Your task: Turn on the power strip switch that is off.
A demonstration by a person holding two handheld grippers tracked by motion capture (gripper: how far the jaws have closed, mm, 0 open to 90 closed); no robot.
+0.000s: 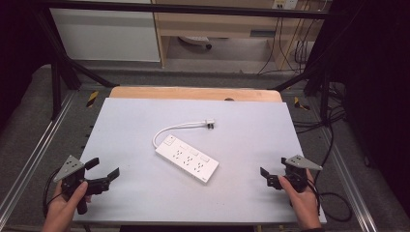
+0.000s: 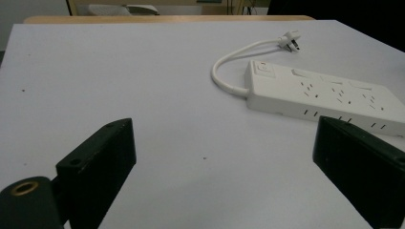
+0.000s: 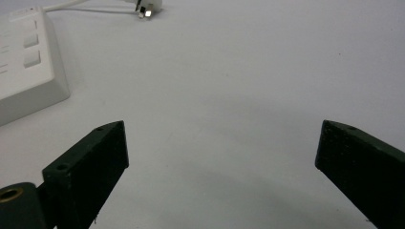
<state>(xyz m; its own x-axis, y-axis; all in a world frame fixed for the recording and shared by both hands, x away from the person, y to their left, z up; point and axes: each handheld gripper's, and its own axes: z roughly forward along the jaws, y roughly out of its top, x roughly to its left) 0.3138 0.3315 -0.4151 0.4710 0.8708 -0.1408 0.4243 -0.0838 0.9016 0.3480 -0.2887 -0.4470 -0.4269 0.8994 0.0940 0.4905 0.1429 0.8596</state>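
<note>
Both jaws wide, empty: left hand-held gripper (image 1: 99, 172), right hand-held gripper (image 1: 271, 177). Approach power strip (image 1: 186, 158) mid-worktop (image 1: 251, 130) squarely across its narrow width; mind plug (image 1: 209, 124).

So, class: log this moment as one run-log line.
left claw: open | right claw: open | power strip: untouched, mid-table | plug: loose

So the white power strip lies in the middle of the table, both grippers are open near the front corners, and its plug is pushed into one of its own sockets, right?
Not quite. The plug lies loose on the table behind the power strip, at the end of its curled cord; the high view shows it. The left gripper and right gripper are open near the front corners.
</note>
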